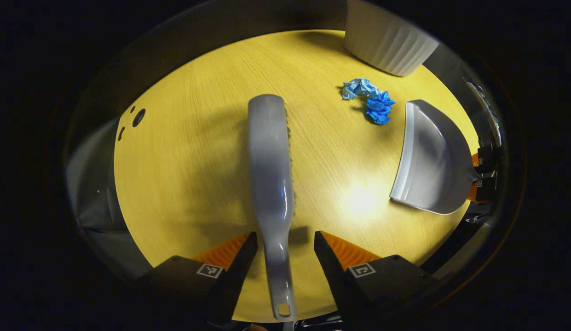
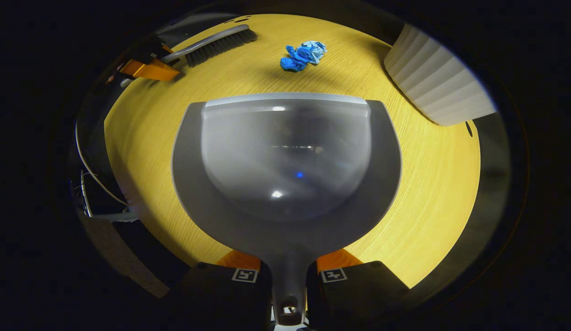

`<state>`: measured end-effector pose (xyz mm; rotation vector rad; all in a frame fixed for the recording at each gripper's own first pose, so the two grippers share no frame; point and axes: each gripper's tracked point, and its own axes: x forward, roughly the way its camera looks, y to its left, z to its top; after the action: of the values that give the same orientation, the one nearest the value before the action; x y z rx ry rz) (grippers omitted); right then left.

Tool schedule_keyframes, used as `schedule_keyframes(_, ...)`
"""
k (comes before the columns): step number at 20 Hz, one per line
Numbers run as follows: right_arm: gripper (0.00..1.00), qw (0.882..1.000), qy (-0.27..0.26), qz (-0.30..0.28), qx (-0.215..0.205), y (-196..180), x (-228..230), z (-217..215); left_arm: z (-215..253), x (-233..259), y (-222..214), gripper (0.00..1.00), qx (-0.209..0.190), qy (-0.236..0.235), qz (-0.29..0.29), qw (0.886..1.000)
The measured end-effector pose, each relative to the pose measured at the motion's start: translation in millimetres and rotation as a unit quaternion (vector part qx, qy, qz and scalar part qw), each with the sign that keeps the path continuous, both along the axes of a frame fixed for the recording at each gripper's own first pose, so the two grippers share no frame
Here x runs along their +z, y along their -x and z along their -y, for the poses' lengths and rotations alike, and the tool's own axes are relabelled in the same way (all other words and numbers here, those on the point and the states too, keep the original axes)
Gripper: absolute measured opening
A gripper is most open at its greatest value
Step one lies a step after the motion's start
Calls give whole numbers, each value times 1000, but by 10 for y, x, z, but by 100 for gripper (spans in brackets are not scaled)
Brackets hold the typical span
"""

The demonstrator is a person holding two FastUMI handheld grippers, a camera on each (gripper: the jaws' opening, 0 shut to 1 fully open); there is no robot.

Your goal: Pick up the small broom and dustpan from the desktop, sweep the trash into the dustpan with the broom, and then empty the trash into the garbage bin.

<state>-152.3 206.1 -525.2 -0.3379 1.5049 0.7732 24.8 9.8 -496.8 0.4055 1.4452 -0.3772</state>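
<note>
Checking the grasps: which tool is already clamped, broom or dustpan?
The dustpan: the right gripper pinches its handle. The left gripper stands open around the broom.

Grey broom (image 1: 271, 170) flat on desktop, grey dustpan (image 2: 285, 170), crumpled blue trash (image 1: 370, 99)

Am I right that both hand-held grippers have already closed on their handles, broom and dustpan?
Not quite. In the left gripper view the left hand-held gripper is open around the broom handle. The right hand-held gripper has closed on the dustpan.

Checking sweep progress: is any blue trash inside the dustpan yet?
No, the crumpled blue trash lies on the desktop beyond the empty dustpan.
</note>
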Motion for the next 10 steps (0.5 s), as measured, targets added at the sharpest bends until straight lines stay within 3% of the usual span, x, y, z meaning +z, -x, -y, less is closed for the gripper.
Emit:
schedule_keyframes(2,35,1000,0,0,0,-2,0,-3,-48,-66,-65,80,-7,-18,15,1000)
schedule_keyframes(6,35,1000,-1,-1,1,-7,2,2,-80,-137,-60,33,-26,-33,12,999)
schedule_keyframes(10,35,1000,-2,-1,1,-15,10,9,-93,-120,-153,28,-60,-48,10,997)
